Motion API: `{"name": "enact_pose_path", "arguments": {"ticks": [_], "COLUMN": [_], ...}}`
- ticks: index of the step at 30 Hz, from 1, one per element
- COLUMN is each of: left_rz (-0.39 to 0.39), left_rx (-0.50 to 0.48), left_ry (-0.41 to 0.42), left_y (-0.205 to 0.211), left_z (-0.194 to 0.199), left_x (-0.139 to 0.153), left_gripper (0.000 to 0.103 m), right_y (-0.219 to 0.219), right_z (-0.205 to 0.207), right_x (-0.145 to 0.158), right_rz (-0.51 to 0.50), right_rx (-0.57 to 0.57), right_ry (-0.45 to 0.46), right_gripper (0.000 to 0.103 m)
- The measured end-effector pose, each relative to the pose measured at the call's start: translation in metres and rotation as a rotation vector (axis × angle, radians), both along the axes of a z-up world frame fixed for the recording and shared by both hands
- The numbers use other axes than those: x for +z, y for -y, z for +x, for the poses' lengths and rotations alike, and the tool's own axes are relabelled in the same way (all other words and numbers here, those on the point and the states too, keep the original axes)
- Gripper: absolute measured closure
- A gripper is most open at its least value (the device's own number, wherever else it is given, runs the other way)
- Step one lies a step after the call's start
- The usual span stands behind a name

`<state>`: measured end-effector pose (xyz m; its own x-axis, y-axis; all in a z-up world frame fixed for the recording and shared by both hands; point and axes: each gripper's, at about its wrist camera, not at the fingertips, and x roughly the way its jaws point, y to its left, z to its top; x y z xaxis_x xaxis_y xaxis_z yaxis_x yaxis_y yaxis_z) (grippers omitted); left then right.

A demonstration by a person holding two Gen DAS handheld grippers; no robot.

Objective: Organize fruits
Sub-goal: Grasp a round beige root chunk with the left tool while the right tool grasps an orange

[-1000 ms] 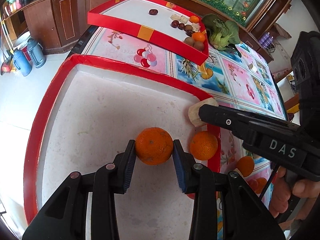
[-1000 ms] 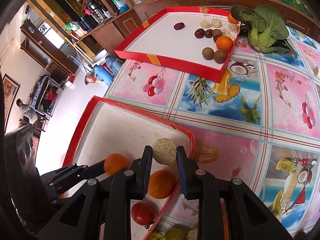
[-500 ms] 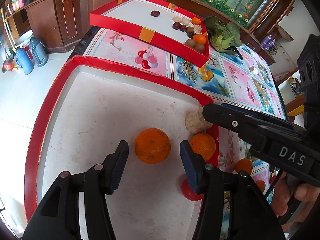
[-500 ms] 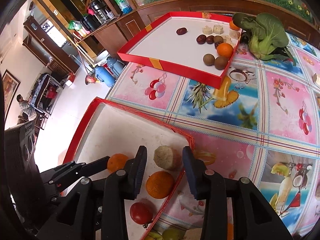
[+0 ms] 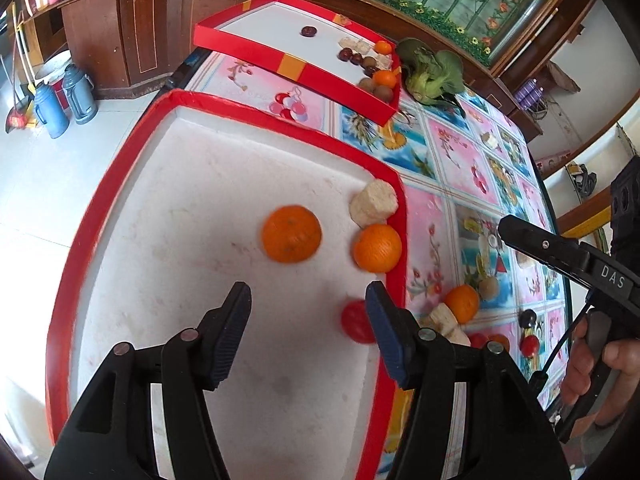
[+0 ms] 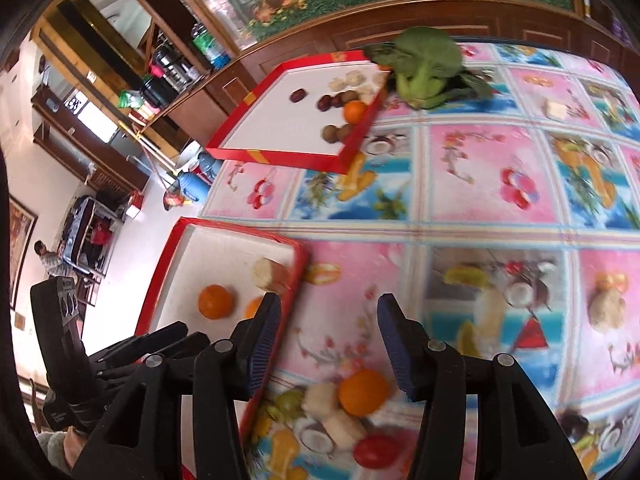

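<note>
The near red tray [image 5: 120, 184] holds an orange [image 5: 291, 239], a second orange [image 5: 377, 247], a pale corn-like chunk [image 5: 374, 203] and a red tomato [image 5: 354, 322]. My left gripper [image 5: 308, 328] is open and empty above the tray, behind the first orange. My right gripper [image 6: 326, 340] is open and empty over the tablecloth right of the tray [image 6: 176, 248]. Below it lie a loose orange [image 6: 363, 392], pale chunks [image 6: 320, 400] and a tomato [image 6: 374, 450].
A far red tray [image 5: 296, 70] holds dates, kiwis, oranges and pale pieces. A green vegetable [image 6: 424, 64] lies beside it. More fruit pieces are scattered on the flowery tablecloth [image 6: 480, 184]. The table's left edge drops to the floor with thermoses [image 5: 64, 100].
My left gripper let go of the orange and drew back. My right gripper released the pale chunk in the tray corner and moved right, out over the tablecloth.
</note>
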<state>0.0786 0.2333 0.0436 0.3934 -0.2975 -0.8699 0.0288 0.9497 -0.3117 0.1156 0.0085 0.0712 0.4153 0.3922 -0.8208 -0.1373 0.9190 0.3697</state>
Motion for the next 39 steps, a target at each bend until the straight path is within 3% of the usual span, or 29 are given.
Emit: {"name": "enact_pose_path", "arguments": {"ticks": [7, 15, 26, 39], "left_rz": [0.042, 0.074, 0.082, 0.095], "left_rx": [-0.132, -0.257, -0.315, -0.354], "left_ry": [0.049, 0.084, 0.069, 0.050], "left_y": [0.036, 0.075, 0.098, 0.111], "left_z": [-0.020, -0.028, -0.040, -0.047], "left_x": [0.013, 0.026, 0.021, 0.015], "left_gripper": [0.045, 0.045, 0.045, 0.045], "right_y": [0.042, 0.054, 0.036, 0.039], "right_z": [-0.037, -0.078, -0.103, -0.097], "right_x": [-0.011, -0.021, -0.028, -0.039], "right_rz": [-0.017, -0.044, -0.119, -0.196], "right_rx": [-0.049, -0.008, 0.118, 0.103], "right_ry": [-0.037, -0.059, -0.062, -0.073], "right_gripper": [0.050, 0.050, 0.050, 0.050]}}
